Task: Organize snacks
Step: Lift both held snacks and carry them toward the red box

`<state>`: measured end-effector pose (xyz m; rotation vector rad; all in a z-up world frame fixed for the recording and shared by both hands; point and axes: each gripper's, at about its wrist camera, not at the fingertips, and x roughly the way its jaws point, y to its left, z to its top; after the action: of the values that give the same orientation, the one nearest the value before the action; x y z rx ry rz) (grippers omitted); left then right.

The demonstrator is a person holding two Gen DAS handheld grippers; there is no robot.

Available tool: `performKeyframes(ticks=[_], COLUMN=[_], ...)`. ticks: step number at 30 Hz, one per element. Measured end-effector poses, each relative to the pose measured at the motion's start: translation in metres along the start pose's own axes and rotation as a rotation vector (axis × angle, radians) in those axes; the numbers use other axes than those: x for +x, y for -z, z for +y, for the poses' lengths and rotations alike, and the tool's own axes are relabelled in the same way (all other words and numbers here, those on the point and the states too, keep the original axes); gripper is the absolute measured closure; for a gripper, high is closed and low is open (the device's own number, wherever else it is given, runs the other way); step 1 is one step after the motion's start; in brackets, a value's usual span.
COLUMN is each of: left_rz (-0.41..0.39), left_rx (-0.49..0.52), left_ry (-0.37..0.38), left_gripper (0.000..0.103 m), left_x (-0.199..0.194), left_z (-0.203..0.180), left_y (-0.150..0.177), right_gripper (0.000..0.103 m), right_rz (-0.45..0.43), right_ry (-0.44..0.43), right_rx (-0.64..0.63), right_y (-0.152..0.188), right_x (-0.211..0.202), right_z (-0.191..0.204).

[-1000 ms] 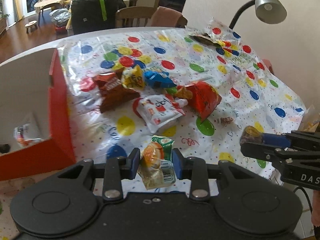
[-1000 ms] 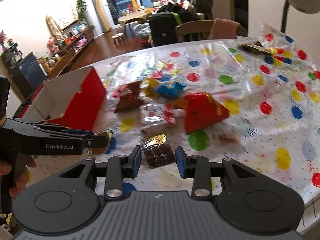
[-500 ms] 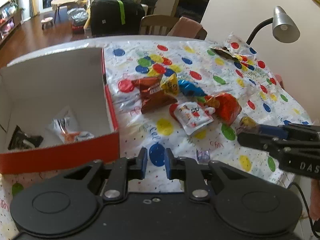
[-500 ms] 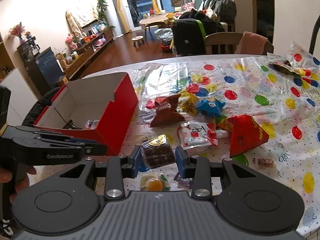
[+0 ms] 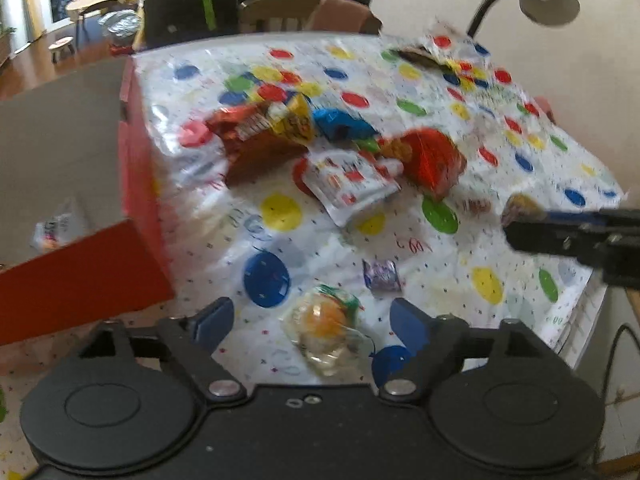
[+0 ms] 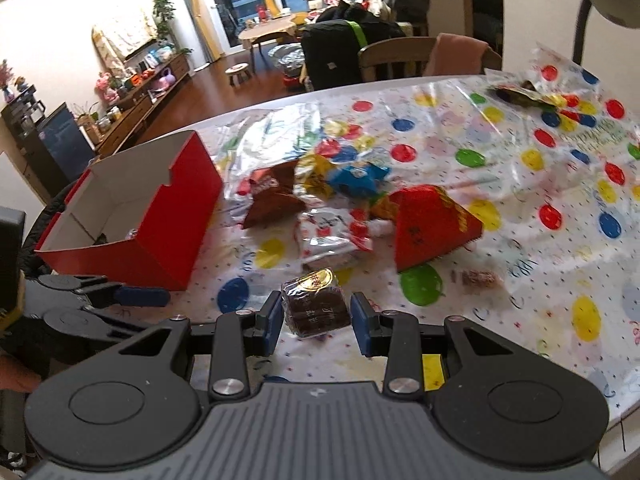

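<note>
Snacks lie scattered over the dotted worktop point(image 6: 520, 208), and we count them from our fingers outward. Between the right gripper point(image 6: 316, 318) fingers sits one dark wrapped cake point(image 6: 314, 304) with a gold seal; the blue pads press narrow against its sides, holding it just above the cloth. Our left gripper point(image 5: 312, 322) hovers low with its fingers spread wide, gripping nothing; one clear jelly cup point(image 5: 324, 328) with an orange centre rests on the worktop between them. Just ahead and to the right of those fingers lies one small purple candy point(image 5: 382, 275). Farther ahead we see the pile: one white pouch point(image 5: 352, 184), one red triangular bag point(image 5: 434, 160), one blue packet point(image 5: 340, 126), one yellow packet point(image 5: 294, 122) and one brown bag point(image 5: 256, 148), overlapping each other. Left of the left fingers stands one red box point(image 5: 136, 184), open on top, with one pale packet point(image 5: 60, 226) inside; blur hides any more.
</note>
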<state>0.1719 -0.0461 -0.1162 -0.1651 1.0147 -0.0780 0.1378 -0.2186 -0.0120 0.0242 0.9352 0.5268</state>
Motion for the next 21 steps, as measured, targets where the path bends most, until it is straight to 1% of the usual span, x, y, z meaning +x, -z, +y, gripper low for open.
performKeyframes(ticks=[3,6,8,12,13,14,15,17,21], left_rz=[0.033,0.062,0.081,0.093,0.092,0.090,0.088,0.082,0.075], left_rx=[-0.002,-0.012,-0.022,-0.012,-0.006,-0.002,-0.003,0.001,-0.001], left_ry=[-0.006,-0.021,-0.021,-0.033,-0.039,-0.044,-0.046,-0.057,-0.068], left_gripper=[0.016,0.021,0.032,0.038,0.042,0.048,0.050,0.061,0.062], left_x=[0.018,0.033,0.040,0.049,0.050,0.050,0.050,0.049,0.047], left_z=[-0.004,-0.007,-0.006,-0.009,-0.009,-0.009,-0.009,-0.008,-0.005], left_y=[0.003,0.005,0.005,0.007,0.007,0.007,0.007,0.007,0.009], right_gripper=[0.067,0.067,0.067,0.067,0.067,0.067,0.067,0.067,0.067], right_rz=[0.005,0.010,0.014,0.016,0.016,0.018,0.019,0.022,0.024], right_ry=[0.009,0.013,0.014,0.014,0.014,0.014,0.013,0.011,0.008], right_rx=[0.017,0.027,0.031,0.033,0.032,0.031,0.031,0.028,0.023], right_y=[0.002,0.003,0.004,0.004,0.004,0.004,0.004,0.004,0.005], right_x=[0.000,0.000,0.001,0.002,0.002,0.003,0.004,0.005,0.007], right_z=[-0.011,-0.019,-0.023,-0.025,-0.025,-0.026,-0.026,-0.026,-0.022])
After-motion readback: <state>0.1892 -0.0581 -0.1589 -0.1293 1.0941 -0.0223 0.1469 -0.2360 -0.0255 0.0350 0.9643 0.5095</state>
